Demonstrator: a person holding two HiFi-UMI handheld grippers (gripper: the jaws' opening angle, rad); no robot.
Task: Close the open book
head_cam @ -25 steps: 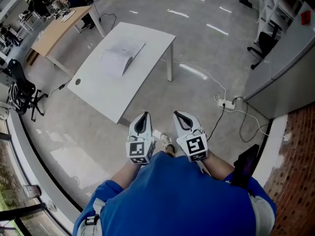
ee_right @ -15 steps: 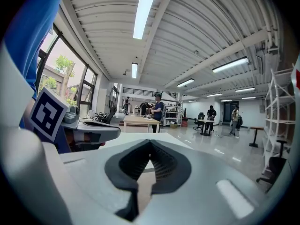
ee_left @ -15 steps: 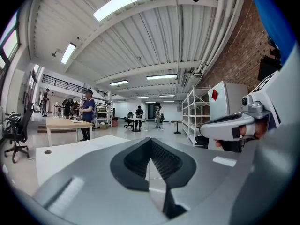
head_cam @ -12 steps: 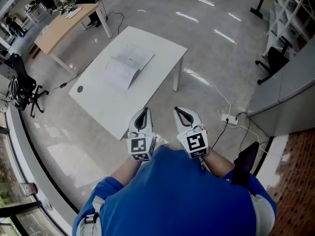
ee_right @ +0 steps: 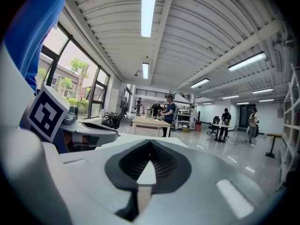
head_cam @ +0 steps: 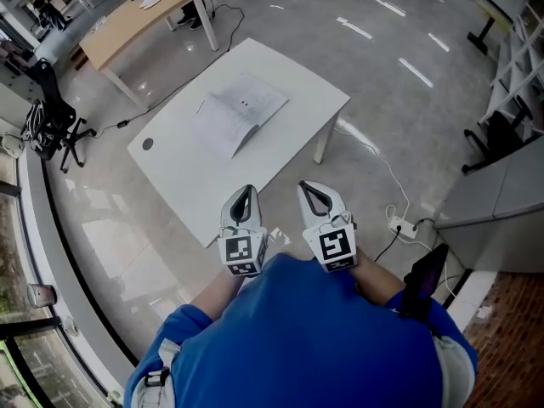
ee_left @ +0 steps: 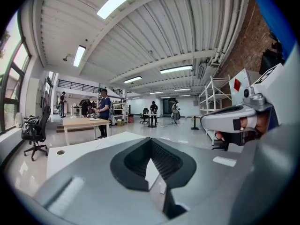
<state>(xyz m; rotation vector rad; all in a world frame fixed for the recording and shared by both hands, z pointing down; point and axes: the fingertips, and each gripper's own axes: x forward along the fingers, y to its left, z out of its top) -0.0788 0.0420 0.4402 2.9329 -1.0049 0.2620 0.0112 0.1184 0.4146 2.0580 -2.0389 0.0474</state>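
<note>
Book [head_cam: 242, 113] lies open on white table [head_cam: 174, 161].

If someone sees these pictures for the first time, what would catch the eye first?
Most striking is the white table, standing alone on the grey floor, with an open book lying toward its far side. Next come the left gripper and the right gripper, held side by side just short of the table's near edge, both shut and empty, above the person's blue shirt.

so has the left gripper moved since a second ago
Yes, toward the white table: the left gripper now overlaps its near edge, where floor showed between them before.
</note>
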